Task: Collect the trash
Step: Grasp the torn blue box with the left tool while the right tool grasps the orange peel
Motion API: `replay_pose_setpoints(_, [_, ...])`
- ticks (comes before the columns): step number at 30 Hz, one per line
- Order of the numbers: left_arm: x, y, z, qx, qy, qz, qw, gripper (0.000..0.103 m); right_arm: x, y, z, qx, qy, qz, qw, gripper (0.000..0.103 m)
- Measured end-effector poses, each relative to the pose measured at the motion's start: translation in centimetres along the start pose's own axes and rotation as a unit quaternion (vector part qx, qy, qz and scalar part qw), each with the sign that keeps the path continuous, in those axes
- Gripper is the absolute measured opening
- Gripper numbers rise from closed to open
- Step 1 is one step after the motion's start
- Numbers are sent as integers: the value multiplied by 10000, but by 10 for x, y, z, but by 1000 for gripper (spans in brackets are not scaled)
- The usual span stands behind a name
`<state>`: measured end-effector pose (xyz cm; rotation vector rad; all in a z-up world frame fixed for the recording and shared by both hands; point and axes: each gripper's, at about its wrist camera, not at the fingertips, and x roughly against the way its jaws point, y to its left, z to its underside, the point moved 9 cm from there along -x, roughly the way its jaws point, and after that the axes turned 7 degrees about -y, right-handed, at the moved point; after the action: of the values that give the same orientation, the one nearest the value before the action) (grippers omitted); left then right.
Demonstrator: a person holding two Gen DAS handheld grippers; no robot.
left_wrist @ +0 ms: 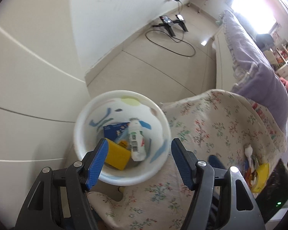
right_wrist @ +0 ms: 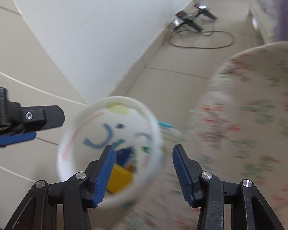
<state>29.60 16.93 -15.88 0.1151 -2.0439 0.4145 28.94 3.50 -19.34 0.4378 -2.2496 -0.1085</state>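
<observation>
Blue-padded fingers of the left claw (left_wrist: 139, 162) stand spread wide and empty, poised above the near rim of a round white plastic bin (left_wrist: 86, 115) painted with a blue smiling face. Inside it lie a yellow box (left_wrist: 118, 156), a blue carton (left_wrist: 115, 131) and a white plastic bottle with a barcode label (left_wrist: 137, 143). The right claw (right_wrist: 142, 174) is likewise spread and grips nothing, hovering over the same bin (right_wrist: 71, 118), with the left claw (right_wrist: 19, 126) entering from the left edge. The bin's right side meets a floral cloth-covered worktop (left_wrist: 211, 124), where a crumpled white wrapper (left_wrist: 248, 152) and a colourful yellow packet (left_wrist: 258, 174) lie near the right edge. Beyond, bare beige tiled floor (left_wrist: 153, 65) runs open to a black stand with a looping cable (left_wrist: 170, 25).
</observation>
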Motion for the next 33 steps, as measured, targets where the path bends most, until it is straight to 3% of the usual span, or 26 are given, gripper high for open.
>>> replay_pose_setpoints(8, [-5,-101,33,-702,260,603,9954,71,108,-104,-13,-328,-340,895,9949,58])
replay_pose_setpoints(11, [-8,-150,58,-993,478,1012,9887,71,151,-142,-19,-505,-518,1211,9900,61])
replay_pose_setpoints(15, [-4,-203,87,-1694,279,1138,9786,70,197,-194,-13,-539,-589,1694,9823,68])
replay_pose_setpoints(18, [-8,-236,113,-2003,416,1427,9684,70,222,-236,4,-718,-575,2105,9732,68])
replay_pose_setpoints(23, [-23,-274,147,-1887,911,1856,9600,70,223,-281,33,-1683,-455,1949,9652,68])
replay_pose_setpoints(26, [-34,-287,157,-1692,1085,1988,9592,67,217,-286,45,-1858,-216,1808,9656,68])
replay_pose_setpoints(27, [-39,-291,161,-1643,1167,2013,9586,64,213,-286,48,-1877,-157,1790,9656,68])
replay_pose_setpoints(29, [-49,-297,169,-1596,1350,2034,9565,44,206,-287,50,-1896,-67,1786,9655,68])
replay_pose_setpoints(33, [-70,-303,185,-1293,1739,2042,9546,32,201,-283,52,-1836,45,1726,9677,68])
